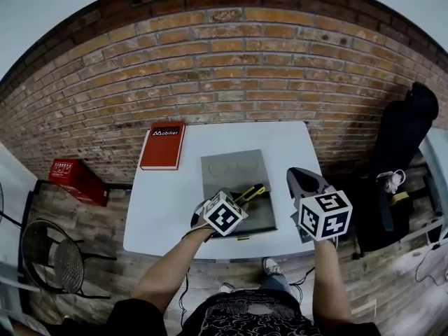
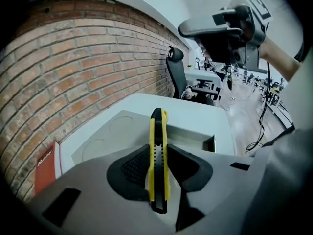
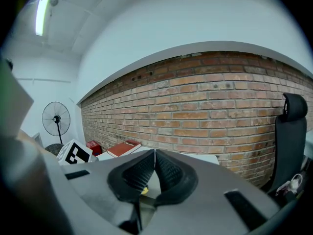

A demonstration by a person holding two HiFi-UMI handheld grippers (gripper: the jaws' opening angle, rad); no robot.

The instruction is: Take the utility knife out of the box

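Note:
My left gripper [image 1: 244, 197] is shut on a yellow and black utility knife [image 1: 252, 192] and holds it just above the open grey box [image 1: 262, 219]. In the left gripper view the knife [image 2: 158, 155] stands on edge between the black pads [image 2: 133, 169], its tip pointing away over the box's tray [image 2: 195, 137]. The box lid [image 1: 232, 168] lies flat behind the tray. My right gripper [image 1: 299, 178] hovers at the table's right edge beside the box, jaws together with nothing between them. In the right gripper view its pads [image 3: 168, 170] meet.
A red book [image 1: 162, 145] lies at the white table's [image 1: 168, 208] back left. A red crate [image 1: 77, 180] and a round wire chair [image 1: 52, 261] are on the floor left. A black office chair [image 1: 402, 145] stands right. A brick wall [image 1: 224, 68] runs behind the table.

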